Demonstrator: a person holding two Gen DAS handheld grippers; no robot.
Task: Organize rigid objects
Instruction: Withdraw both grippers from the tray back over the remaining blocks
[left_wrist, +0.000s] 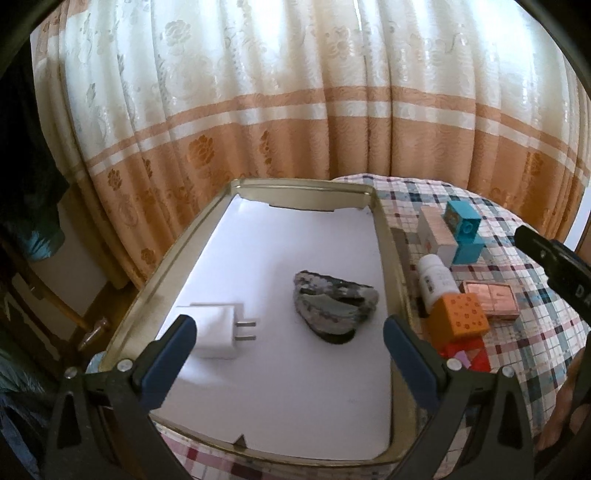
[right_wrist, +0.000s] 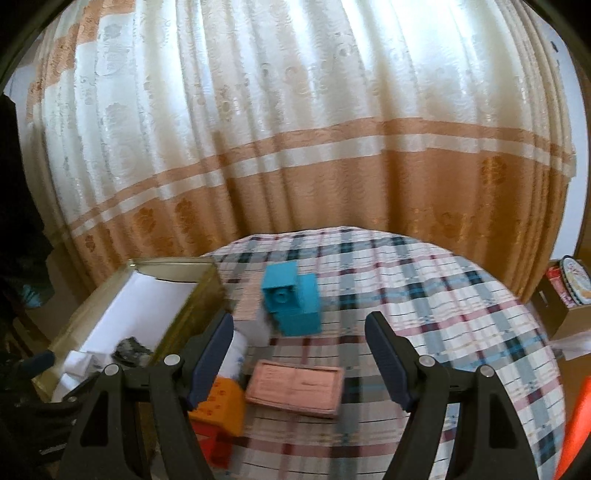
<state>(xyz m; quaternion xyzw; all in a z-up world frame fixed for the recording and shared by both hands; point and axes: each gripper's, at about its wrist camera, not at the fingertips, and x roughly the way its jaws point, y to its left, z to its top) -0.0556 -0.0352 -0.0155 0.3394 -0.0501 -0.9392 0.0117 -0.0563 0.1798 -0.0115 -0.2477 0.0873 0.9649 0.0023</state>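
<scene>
- Tin (left_wrist: 386, 236) with a white paper floor sits on the left part of a plaid cloth (left_wrist: 535, 332).
- Inside the tin lie a white plug (left_wrist: 218, 330) and a gray rock (left_wrist: 334, 301), a little apart from each other.
- Left gripper (left_wrist: 288, 350) hangs over the tin with its blue fingers (left_wrist: 173, 354) spread wide, and it holds nothing.
- Right gripper (right_wrist: 297, 354) hangs over the cloth, spread wide too, with nothing in it.
- Just beside the tin, on the cloth, stand a blue block (right_wrist: 291, 299), a tall pink and white box (left_wrist: 437, 236) and a white bottle (left_wrist: 436, 280).
- An orange block (left_wrist: 458, 319) sits on a red block (left_wrist: 469, 354), close to the bottle.
- A flat pink case (right_wrist: 295, 387) lies on the cloth between the right gripper's fingers (right_wrist: 386, 354), near the orange block.
- A cream and orange curtain (right_wrist: 295, 129) hangs behind it all.
</scene>
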